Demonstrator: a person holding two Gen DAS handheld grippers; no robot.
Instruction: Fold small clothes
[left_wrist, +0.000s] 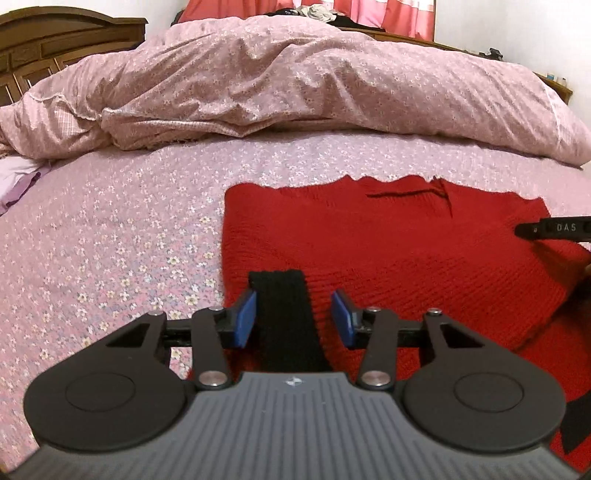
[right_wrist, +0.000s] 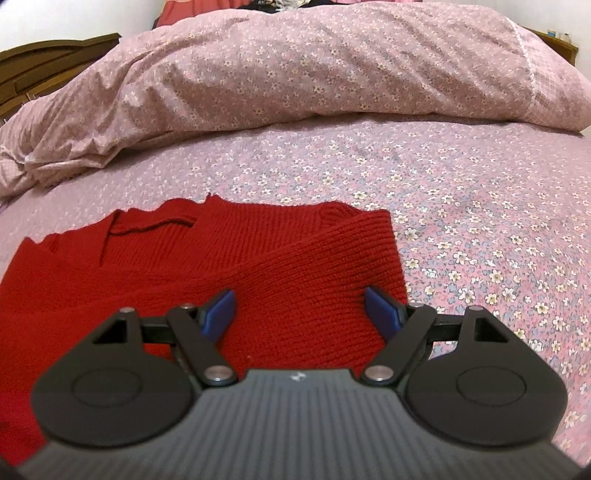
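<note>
Red knitted sweater (left_wrist: 388, 251): laid flat on the floral bedsheet (left_wrist: 129, 229), toward the near edge of the bed. In the left wrist view it fills the right half of the sheet; in the right wrist view (right_wrist: 207, 266) it fills the near left. A dark slit or seam line is seen near its far edge. The far hem is uneven and scalloped.

Sleeve (right_wrist: 332, 251): folded across the body of the sweater, seen in the right wrist view running from the far right corner down toward the near centre.

Black ribbed band (left_wrist: 282, 314): a strip of black knit, lying on the red fabric, seen between the fingers of the left gripper. Whether it is a cuff or trim cannot be told.

Left gripper (left_wrist: 293, 319): jaws set partly apart, blue pads (left_wrist: 243, 321) standing either side of the black band without clamping it.

Right gripper (right_wrist: 299, 314): jaws spread wide, blue pads over the folded sleeve, nothing gripped. Its black tip is also seen at the right edge of the left wrist view (left_wrist: 554, 229).

Pink floral duvet (left_wrist: 295, 81): bunched in a heap across the far side of the bed.

Wooden headboard (left_wrist: 55, 40): at the far left.

Red curtain (left_wrist: 388, 14): beyond the duvet, at the far wall.
</note>
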